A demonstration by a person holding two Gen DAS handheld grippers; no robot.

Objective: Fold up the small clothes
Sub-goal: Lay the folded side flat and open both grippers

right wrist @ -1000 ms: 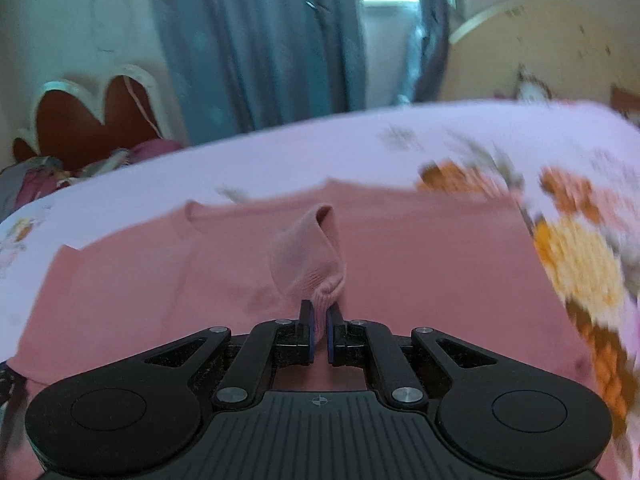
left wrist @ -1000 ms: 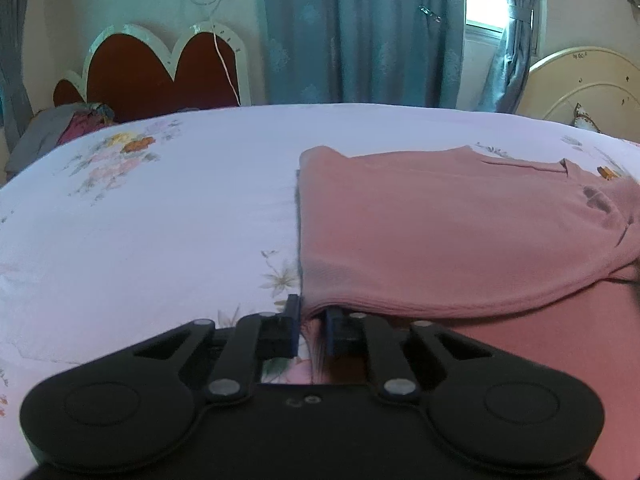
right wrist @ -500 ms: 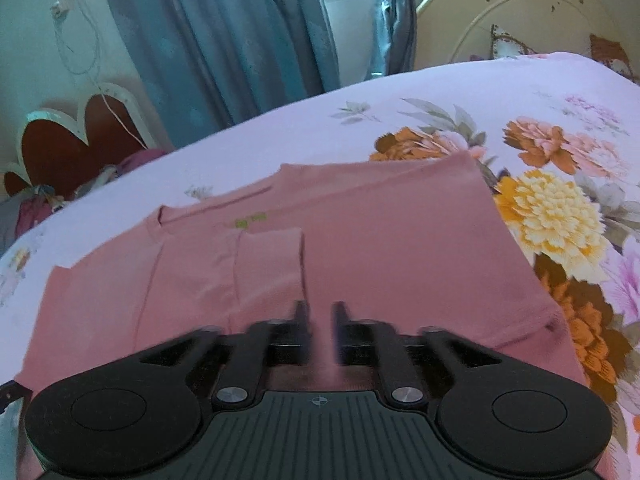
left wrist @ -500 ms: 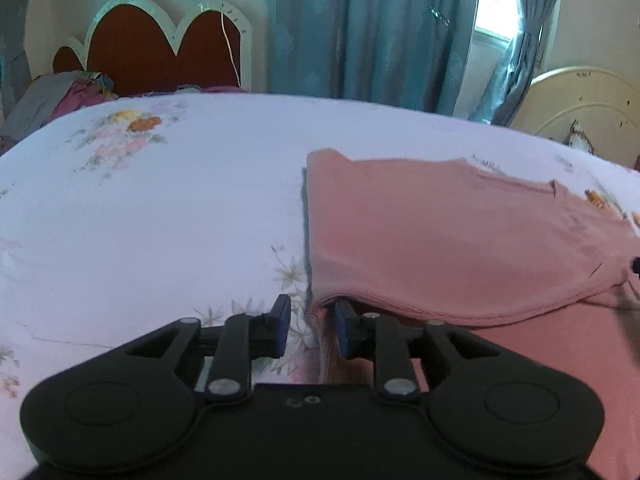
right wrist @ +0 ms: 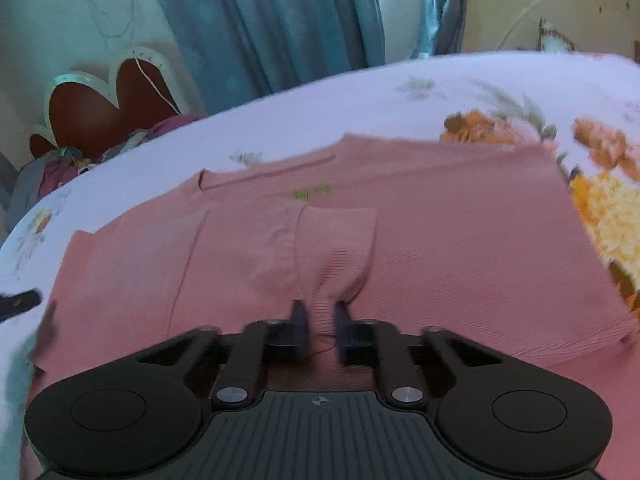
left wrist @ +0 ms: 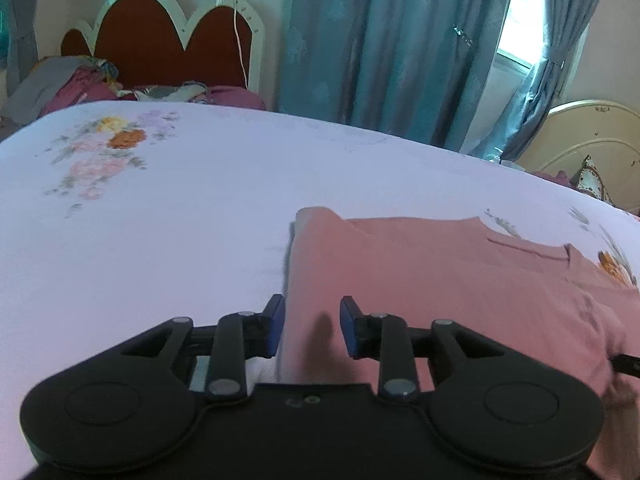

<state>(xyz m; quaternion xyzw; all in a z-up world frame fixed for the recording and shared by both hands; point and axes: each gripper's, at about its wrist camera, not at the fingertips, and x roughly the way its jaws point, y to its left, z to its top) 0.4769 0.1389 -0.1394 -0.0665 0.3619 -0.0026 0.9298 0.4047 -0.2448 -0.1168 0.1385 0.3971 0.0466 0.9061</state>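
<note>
**Sleeve folded in, right tool taking the cuff again**

The pink top (right wrist: 460, 248) lies flat on the bed (left wrist: 180, 216), neckline away from me, with one short sleeve (right wrist: 336, 248) already turned in over the body. I read this as the middle of the fold: sides are coming in, the lengthwise fold is not yet made.

My right tool (right wrist: 320, 320) has just been closing, and its jaws now pinch the ribbed edge of that sleeve, the cloth bunching up between them. My left tool (left wrist: 312, 326) has just been opening; its jaws stand apart over the folded side edge of the top, the cloth between them but not pressed by either pad, so it holds nothing.

Next, I judge, the right tool should draw the sleeve flat or reset it, while the left takes a fresh bite on the hem. The knit looks limp and will drag if I lift only one corner.

Beyond the bed stand blue curtains (left wrist: 392, 52) and a scalloped headboard (left wrist: 160, 36).
</note>
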